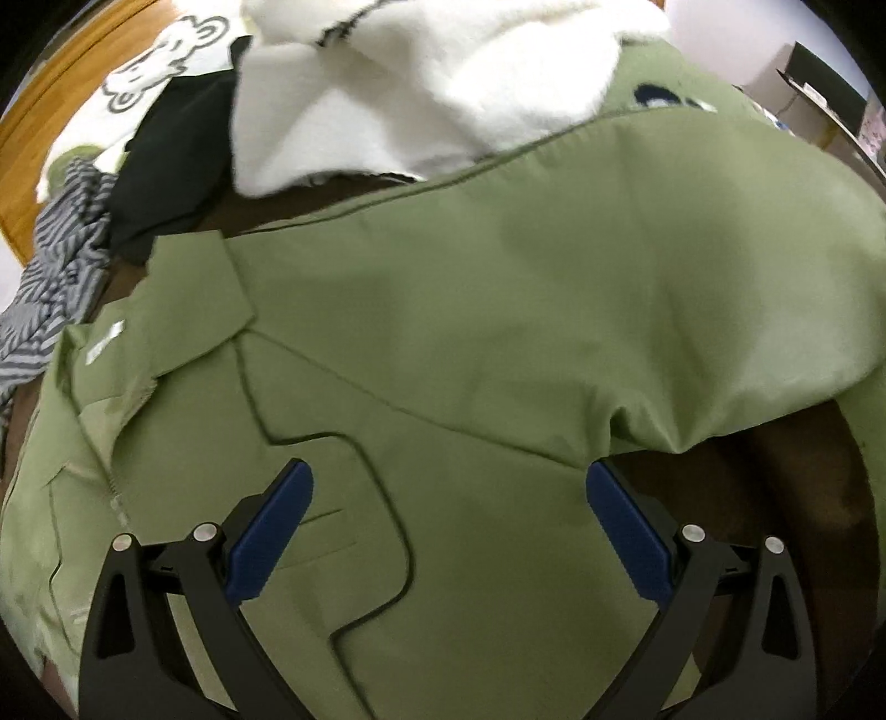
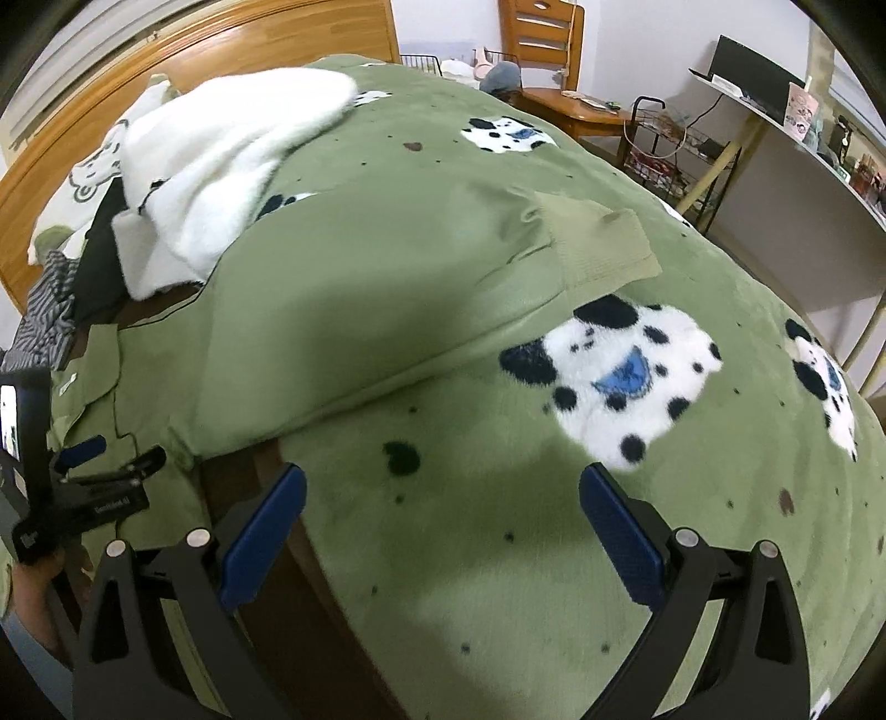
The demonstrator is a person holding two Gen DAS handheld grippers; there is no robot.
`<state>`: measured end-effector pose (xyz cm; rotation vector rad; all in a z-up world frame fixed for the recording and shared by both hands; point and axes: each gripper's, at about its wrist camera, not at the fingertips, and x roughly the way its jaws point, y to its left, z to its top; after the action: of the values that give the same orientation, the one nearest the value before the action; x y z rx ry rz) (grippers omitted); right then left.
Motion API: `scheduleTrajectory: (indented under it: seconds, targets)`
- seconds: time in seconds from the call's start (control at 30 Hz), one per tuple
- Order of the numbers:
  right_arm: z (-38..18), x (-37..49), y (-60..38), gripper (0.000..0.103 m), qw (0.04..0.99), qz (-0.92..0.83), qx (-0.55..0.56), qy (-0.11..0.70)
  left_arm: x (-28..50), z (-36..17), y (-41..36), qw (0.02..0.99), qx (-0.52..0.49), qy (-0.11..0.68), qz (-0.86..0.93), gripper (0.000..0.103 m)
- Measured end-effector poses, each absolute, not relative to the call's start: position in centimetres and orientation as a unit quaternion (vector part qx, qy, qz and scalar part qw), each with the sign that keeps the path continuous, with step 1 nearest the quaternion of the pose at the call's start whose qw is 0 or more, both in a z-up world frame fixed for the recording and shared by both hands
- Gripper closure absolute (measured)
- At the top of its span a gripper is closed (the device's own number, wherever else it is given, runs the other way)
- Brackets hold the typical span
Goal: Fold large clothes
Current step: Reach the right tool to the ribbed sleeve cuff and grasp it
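An olive-green jacket [image 1: 443, 310] lies spread on the bed, collar [image 1: 188, 299] to the left, one sleeve stretched to the right. My left gripper [image 1: 448, 476] is open and empty, hovering over the jacket's chest near the armpit. In the right wrist view the jacket's sleeve [image 2: 354, 277] runs to its ribbed cuff [image 2: 598, 243] on the green dalmatian-print blanket [image 2: 554, 554]. My right gripper [image 2: 443, 482] is open and empty above the blanket, just below the sleeve. The left gripper [image 2: 105, 459] shows at the left edge there.
A pile of other clothes lies at the head of the bed: a white fluffy garment [image 2: 221, 160], a black one [image 1: 160, 166], a striped one [image 1: 61, 266]. A wooden headboard [image 2: 166, 72] is behind. A chair [image 2: 542, 44], wire rack [image 2: 670, 149] and desk [image 2: 803, 183] stand to the right.
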<state>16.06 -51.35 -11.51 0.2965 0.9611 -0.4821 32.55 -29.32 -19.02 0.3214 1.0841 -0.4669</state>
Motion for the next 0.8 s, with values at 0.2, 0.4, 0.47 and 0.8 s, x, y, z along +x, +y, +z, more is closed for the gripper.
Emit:
scheduleTrajectory:
  seconds: [0.2,0.4,0.47,0.8]
  targets:
    - [-11.8,16.9,-53.6,0.006,0.853,-0.233,0.165,0.436,33.2,-21.7,-28.8,0.803,0.117,0.541,-0.223,0.006]
    - [-11.3,16.0,-58.3,0.006,0.865,-0.225,0.263,0.364,32.6,-22.5,-29.2,0.8,0.151,0.536,-0.224,0.006]
    - [-11.6,16.0,-60.4,0.006,0.862,-0.218,0.3,0.346,32.5,-22.6,-29.1,0.8,0.152,0.536,-0.224,0.006]
    - [-12.2,17.3,-64.8,0.035,0.858,-0.215,0.365,0.29,32.1,-23.0,-29.3,0.801,0.173,0.529,-0.221,0.005]
